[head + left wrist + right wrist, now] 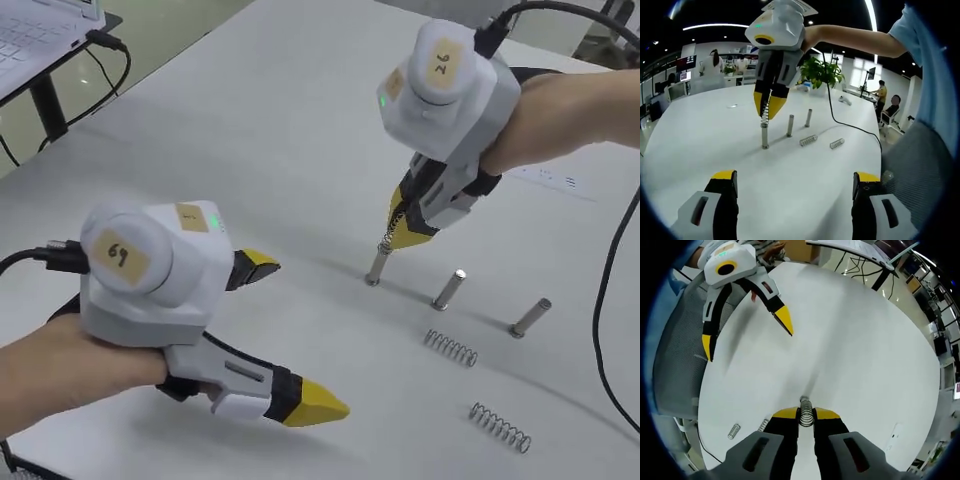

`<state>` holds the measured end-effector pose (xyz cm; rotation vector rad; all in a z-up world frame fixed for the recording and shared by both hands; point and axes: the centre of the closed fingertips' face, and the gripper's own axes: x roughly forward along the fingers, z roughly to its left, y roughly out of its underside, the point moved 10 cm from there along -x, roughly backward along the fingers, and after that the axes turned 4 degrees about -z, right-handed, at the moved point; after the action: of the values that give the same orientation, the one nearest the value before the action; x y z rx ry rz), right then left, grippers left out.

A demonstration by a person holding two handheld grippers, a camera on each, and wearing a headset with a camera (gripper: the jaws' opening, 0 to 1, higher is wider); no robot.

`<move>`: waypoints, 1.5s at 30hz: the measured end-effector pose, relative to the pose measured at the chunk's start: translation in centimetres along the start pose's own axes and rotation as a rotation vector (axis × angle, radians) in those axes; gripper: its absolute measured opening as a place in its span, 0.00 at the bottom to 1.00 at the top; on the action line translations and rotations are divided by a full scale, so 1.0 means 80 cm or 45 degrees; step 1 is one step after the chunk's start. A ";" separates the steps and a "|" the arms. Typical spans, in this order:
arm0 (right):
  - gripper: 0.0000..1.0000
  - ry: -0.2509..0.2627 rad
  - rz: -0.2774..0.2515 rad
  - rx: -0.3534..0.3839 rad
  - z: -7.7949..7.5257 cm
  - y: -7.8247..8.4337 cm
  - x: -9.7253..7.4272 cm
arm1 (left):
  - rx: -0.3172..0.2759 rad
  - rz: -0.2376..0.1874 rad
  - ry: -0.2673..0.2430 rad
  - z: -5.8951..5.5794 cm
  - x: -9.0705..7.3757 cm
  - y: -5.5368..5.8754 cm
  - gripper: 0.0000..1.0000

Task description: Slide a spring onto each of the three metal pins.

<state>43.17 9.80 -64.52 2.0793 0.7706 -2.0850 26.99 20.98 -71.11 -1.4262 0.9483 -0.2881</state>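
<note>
Pinching a spring between its nearly closed yellow tips, the right gripper hangs at the centre of the head view. The tips cover the coil's upper part, and its lower end sits right at the top of the first pin. To the lower right stand the second pin and third pin, both bare. Two loose springs lie flat on the white table just below them. At lower left, the left gripper has its jaws spread wide and holds nothing, well apart from the pins. A black cable runs down the right edge, and a laptop sits in the upper left corner.
</note>
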 end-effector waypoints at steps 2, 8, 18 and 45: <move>0.08 -0.004 0.007 -0.006 0.000 0.000 0.003 | -0.003 0.000 -0.002 0.001 0.000 0.000 0.93; 0.08 -0.017 0.019 -0.011 0.001 0.001 0.011 | -0.005 -0.004 -0.009 0.001 0.000 0.000 0.93; 0.08 -0.038 0.039 -0.016 -0.004 0.003 0.029 | -0.009 -0.004 -0.016 0.003 -0.001 0.000 0.93; 0.08 -0.079 0.097 -0.002 -0.006 0.003 0.062 | -0.022 -0.007 -0.025 0.008 -0.003 0.001 0.92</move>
<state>43.40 11.20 -69.32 1.9995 0.6738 -2.0967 27.23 21.60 -71.17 -1.4451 0.9329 -0.2703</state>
